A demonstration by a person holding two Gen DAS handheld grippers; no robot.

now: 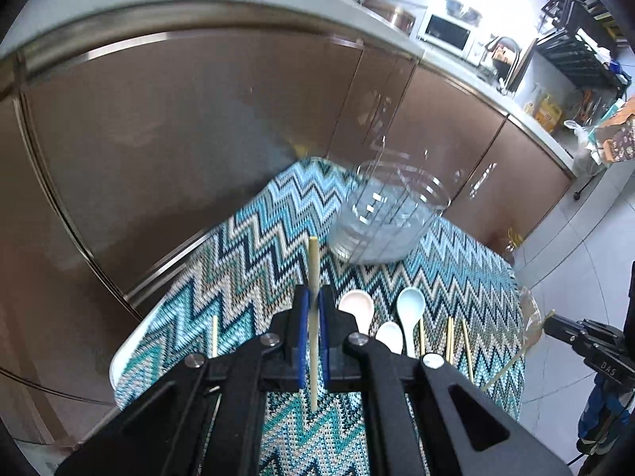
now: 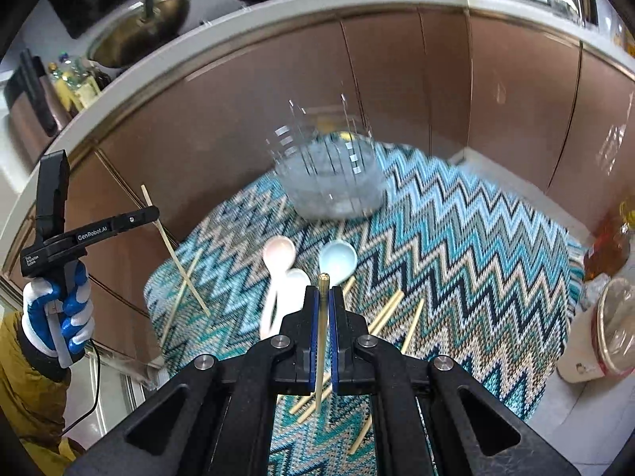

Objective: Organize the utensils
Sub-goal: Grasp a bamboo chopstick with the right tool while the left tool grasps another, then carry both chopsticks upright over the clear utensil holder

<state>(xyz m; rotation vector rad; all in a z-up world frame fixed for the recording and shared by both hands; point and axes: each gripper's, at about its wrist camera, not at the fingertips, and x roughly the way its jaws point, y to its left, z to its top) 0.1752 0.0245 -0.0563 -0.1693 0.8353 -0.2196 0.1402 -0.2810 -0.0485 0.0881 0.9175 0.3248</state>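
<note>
Clamped between the blue-padded left tongs [image 1: 313, 309] is a slim, pale wooden chopstick [image 1: 313, 277], held above the zigzag-knit cloth [image 1: 246, 246]; a second chopstick [image 2: 322, 317] is gripped likewise by the right tongs [image 2: 324, 305]. Three glossy rounded spoons, pink [image 2: 278, 254], blue [image 2: 337, 258] and white [image 2: 295, 281], and loose chopsticks [image 2: 391, 309] are spread mid-cloth; the ribbed clear glass bowl [image 2: 329, 186] is set near the worktop's far edge, bare cloth left around it.

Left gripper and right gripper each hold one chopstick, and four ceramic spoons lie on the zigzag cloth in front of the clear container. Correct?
Not quite: three spoons, not four. The right wrist view shows a pink spoon, a white spoon and a blue spoon on the zigzag cloth. The rest holds: the left gripper and right gripper each clamp a chopstick, before the clear container.
</note>
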